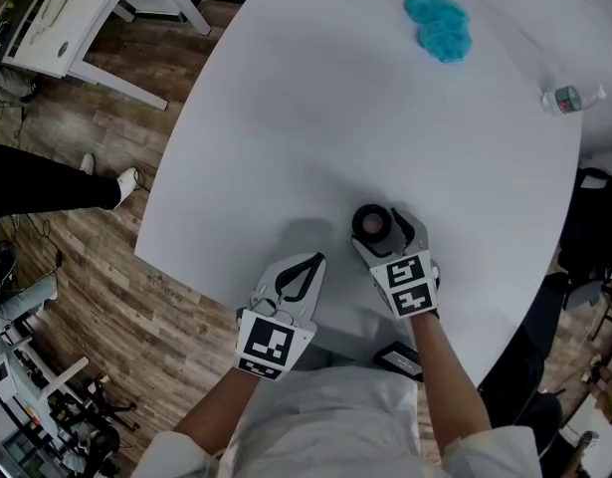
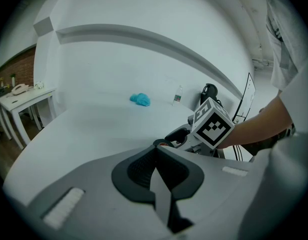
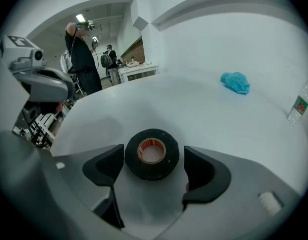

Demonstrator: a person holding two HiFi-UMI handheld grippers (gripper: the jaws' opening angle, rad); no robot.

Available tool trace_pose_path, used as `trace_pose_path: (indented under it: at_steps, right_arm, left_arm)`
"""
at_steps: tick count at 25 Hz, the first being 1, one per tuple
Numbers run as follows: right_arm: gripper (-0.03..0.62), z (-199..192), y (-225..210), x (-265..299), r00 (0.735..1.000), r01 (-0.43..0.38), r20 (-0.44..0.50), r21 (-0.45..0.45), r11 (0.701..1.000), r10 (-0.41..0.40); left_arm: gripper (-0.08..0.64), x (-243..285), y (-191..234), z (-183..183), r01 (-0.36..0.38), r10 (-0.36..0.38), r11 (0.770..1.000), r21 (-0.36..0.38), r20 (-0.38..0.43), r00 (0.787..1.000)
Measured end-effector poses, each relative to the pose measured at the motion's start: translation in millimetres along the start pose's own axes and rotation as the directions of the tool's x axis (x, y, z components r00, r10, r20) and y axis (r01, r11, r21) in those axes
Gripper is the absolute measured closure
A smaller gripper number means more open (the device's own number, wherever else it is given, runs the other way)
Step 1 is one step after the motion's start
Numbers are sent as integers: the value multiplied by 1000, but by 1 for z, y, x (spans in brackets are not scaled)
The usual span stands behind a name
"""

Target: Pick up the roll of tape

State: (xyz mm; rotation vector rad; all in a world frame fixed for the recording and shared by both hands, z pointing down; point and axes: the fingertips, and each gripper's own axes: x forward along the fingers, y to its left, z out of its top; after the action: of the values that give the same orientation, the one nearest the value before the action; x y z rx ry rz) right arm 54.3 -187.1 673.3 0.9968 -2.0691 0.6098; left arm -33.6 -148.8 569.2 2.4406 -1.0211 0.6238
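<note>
Well, tape roll [image 3: 151,172] w/ red core print, illegible.

Bright, even light fell from above; a ceiling lamp [image 3: 83,18] glowed in the right gripper view. The white table [image 1: 315,118] was evenly lit, with only a faint, soft-edged shadow ahead of the left gripper [image 1: 313,261], by the table's near edge. The head view was sharp. Both gripper views were fisheye, bending straight lines and darkening to black at the corners. The roll of tape [image 3: 151,154] was crisp; in the left gripper view that gripper's own body looked soft.
</note>
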Motion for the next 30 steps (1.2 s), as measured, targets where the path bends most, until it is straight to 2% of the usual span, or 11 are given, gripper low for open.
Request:
trace_pose_path:
  at_steps: [8, 12, 30]
  right_arm:
    - [210, 2, 0, 7, 1000, 7, -20, -10, 1000, -7]
    - [231, 2, 0, 6, 1000, 21, -15, -11, 1000, -21]
    - [245, 1, 1, 3, 1000, 22, -3, 1, 1000, -22]
  left_arm:
    - [543, 0, 5, -4, -1, 0, 1000, -7, -11, 1000]
    - [543, 1, 5, -6, 4, -4, 1000, -8, -13, 1000]
    - [543, 1, 2, -7, 10, -10, 1000, -4, -17, 1000]
